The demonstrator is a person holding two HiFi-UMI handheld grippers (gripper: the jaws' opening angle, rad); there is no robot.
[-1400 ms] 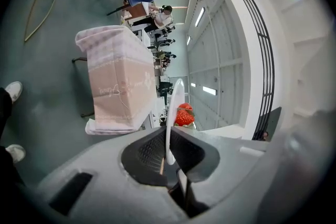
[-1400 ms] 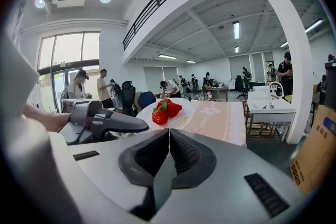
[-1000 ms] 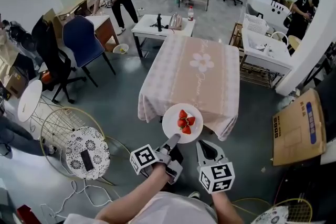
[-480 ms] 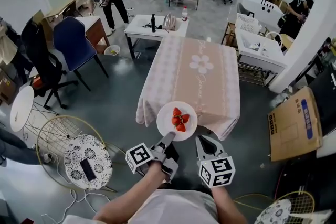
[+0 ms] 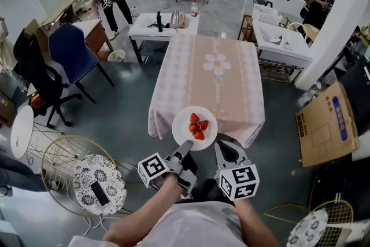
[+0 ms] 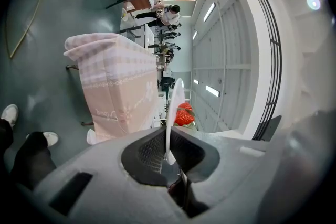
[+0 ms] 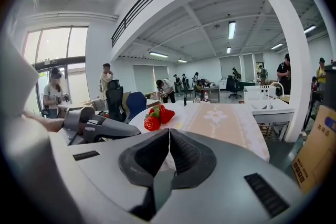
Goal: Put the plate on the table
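**Item carried.** A round white ceramic plate (image 5: 182, 124) bearing a small pile of red strawberries (image 5: 196, 126) is held in the air at the near edge of the rectangular table draped in a pink patterned cloth (image 5: 202, 89). It is not set down. In the head view it overlaps the cloth's near hem. Whether it is over the top or just short of it cannot be settled.

**Left gripper** (image 5: 186, 148). The jaws are nearly closed and pinch the plate's near rim. In the left gripper view the plate (image 6: 176, 102) runs edge-on out of the left gripper (image 6: 168, 139), with the strawberries (image 6: 184, 114) on its far part and the table (image 6: 121, 86) beyond. The rim grip is judged deliberate. It leaves the underside free to meet the cloth and keeps the pads off the fruit.

**Right gripper** (image 5: 221, 146). The jaws are pressed together with nothing between them. It sits just beside the plate's near-right rim. Contact cannot be confirmed. The right gripper view shows the closed right gripper (image 7: 168, 134) pointing past the plate (image 7: 137, 123) and the strawberries (image 7: 157, 117) toward the table (image 7: 220, 118). It is judged to be standing by, not carrying.

**Assessment.** The plate is carried roughly level, which holds the loose fruit in place. With one rim pinch bearing the whole load, tilt is the main risk. The next move calls for a forward reach and a flat lowering onto the cloth.
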